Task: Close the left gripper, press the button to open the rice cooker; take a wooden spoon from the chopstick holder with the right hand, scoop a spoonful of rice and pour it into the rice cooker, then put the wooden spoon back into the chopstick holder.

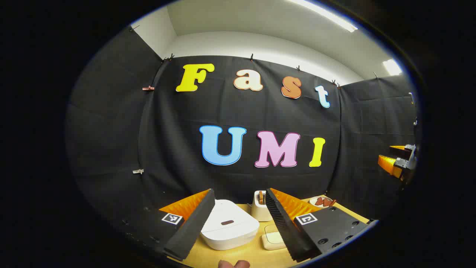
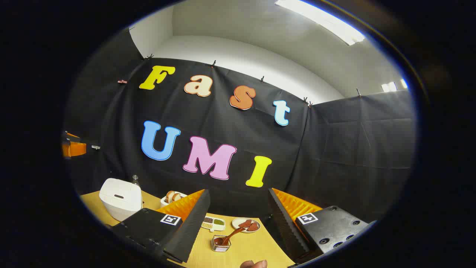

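Left hand-held gripper (image 1: pixel 238 223) raised above the surface (image 1: pixel 238 256), fingers spread wide, nothing between them. Just beyond, between the fingers: white rice cooker (image 1: pixel 228 224), lid down, dark button at its front. Behind the cooker, close beside it: pale chopstick holder (image 1: pixel 260 209) with wooden handles standing in it. Near the right finger: flat cream tray (image 1: pixel 273 240); farther right, small plate (image 1: pixel 320 201) of brown pieces. Right hand-held gripper (image 2: pixel 238 223) likewise raised, fingers spread, empty. Directly ahead on the surface: small clear jar (image 2: pixel 221 243) with a wooden spoon (image 2: pixel 230 236) leaning in it. Beyond that: divided tray of grains, then the plate. Far left in the right gripper view: rice cooker, shut, well apart from the jar.
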`<state>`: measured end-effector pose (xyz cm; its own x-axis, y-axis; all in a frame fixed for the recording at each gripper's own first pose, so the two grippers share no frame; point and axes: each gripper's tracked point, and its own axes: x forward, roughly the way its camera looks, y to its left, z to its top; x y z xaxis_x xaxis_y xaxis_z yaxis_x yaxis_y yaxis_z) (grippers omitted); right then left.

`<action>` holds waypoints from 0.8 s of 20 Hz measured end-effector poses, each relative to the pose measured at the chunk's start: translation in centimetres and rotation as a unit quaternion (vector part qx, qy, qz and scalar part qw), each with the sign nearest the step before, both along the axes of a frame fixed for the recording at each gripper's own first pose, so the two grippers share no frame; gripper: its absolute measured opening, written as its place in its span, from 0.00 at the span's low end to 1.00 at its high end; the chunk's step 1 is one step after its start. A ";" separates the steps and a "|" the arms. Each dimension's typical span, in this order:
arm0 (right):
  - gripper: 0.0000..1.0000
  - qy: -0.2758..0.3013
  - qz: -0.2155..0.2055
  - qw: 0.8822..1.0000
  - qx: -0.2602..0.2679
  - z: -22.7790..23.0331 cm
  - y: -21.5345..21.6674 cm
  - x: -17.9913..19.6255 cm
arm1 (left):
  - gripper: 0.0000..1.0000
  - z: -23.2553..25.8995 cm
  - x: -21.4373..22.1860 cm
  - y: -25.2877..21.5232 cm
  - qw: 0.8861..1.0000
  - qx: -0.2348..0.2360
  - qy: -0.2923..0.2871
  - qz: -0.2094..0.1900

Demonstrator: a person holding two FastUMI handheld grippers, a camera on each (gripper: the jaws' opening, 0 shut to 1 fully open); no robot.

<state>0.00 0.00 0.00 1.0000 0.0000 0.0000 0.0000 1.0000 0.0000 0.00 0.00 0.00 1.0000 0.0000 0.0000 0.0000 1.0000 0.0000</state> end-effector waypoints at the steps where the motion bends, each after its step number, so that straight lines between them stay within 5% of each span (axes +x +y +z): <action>1: 0.97 0.002 -0.001 1.000 0.004 0.0 0.0 -0.1 | 0.95 -0.1 0.0 0.0 1.000 0.001 0.001 -0.003; 16: 0.97 0.010 0.014 1.000 0.017 0.0 1.2 -1.1 | 0.95 0.7 -1.1 0.2 1.000 0.015 -0.012 0.001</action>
<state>-1.10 1.21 -0.04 0.9994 0.0282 -0.0201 -0.0275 0.9990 0.0340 -1.11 0.22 0.72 0.9997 0.0015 0.0248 -0.0022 0.9995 0.0300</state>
